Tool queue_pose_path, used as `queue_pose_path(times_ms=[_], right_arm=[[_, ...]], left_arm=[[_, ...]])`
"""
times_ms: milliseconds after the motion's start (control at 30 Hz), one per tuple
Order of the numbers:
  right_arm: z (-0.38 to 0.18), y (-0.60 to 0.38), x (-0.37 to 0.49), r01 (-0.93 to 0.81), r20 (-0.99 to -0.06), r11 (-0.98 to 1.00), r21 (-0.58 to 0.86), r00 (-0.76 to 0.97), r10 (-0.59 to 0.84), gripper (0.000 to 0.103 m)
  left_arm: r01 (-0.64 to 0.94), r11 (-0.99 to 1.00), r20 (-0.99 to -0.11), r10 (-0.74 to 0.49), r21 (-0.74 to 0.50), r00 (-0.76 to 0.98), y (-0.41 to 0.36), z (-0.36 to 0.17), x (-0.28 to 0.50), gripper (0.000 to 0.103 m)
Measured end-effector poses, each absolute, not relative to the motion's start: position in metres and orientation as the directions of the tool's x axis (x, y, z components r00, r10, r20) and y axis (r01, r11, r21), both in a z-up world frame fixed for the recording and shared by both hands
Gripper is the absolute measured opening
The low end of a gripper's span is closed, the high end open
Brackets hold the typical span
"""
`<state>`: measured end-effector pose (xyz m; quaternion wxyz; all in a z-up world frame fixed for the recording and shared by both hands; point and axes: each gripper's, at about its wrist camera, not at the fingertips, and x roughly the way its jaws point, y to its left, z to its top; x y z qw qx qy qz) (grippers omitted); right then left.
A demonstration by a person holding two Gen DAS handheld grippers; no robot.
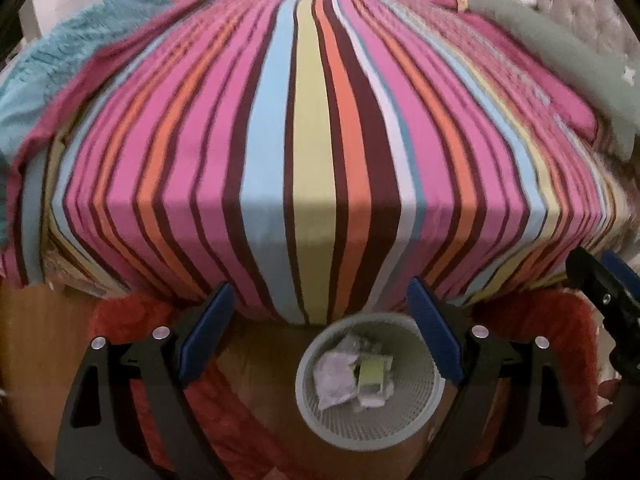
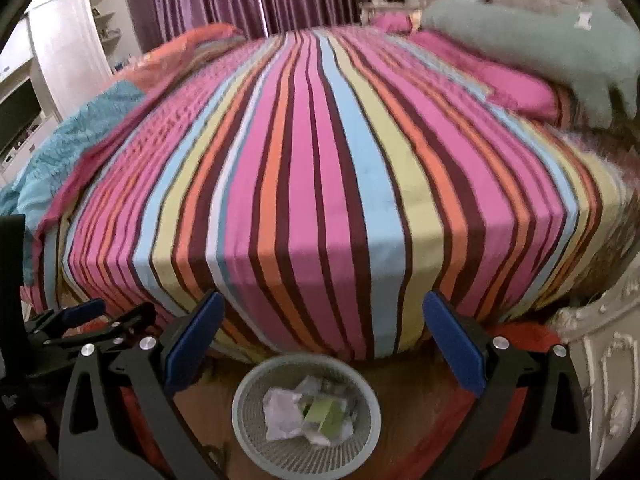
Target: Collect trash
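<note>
Striped bedding covers the bed, bare of litter. Basket stands on the floor at its foot — crumpled trash lies inside. Left gripper and right gripper hang above, jaws spread, holding nothing — collection appears complete.

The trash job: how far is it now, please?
Done: crumpled paper and a green packet lie in the mesh basket on the floor. In hand: nothing; the left gripper and right gripper are both open and empty. Left: no trash shows on the striped bed.
</note>
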<state>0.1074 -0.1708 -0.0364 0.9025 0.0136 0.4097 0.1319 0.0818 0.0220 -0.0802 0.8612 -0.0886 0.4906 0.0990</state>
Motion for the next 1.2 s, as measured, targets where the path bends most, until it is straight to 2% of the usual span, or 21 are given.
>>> queue_pose_path(times_ms=[267,467,667,1200], right_arm=[[-0.014,-0.176,0.106,-0.220,-0.676,0.968,0.124,0.695,0.244,0.095],[-0.003,-0.179,0.104,-0.209,-0.654,0.969,0.131,0.716,0.243,0.095],[0.008,-0.180,0.100,-0.214,-0.642,0.968,0.134,0.725,0.249,0.095],[0.020,-0.181,0.093,-0.221,-0.627,0.968,0.119,0.739,0.246,0.095]], left_arm=[[-0.274,0.958,-0.801,0.102,-0.080,0.590,0.026,-0.039,0.074,0.086],[-0.259,0.965,-0.757,0.136,-0.046,0.640,0.021,-0.016,0.068,0.086],[-0.227,0.972,-0.731,0.111,-0.061,0.673,0.015,-0.001,0.064,0.086],[-0.236,0.971,-0.697,0.146,-0.035,0.703,0.010,0.018,0.058,0.086]])
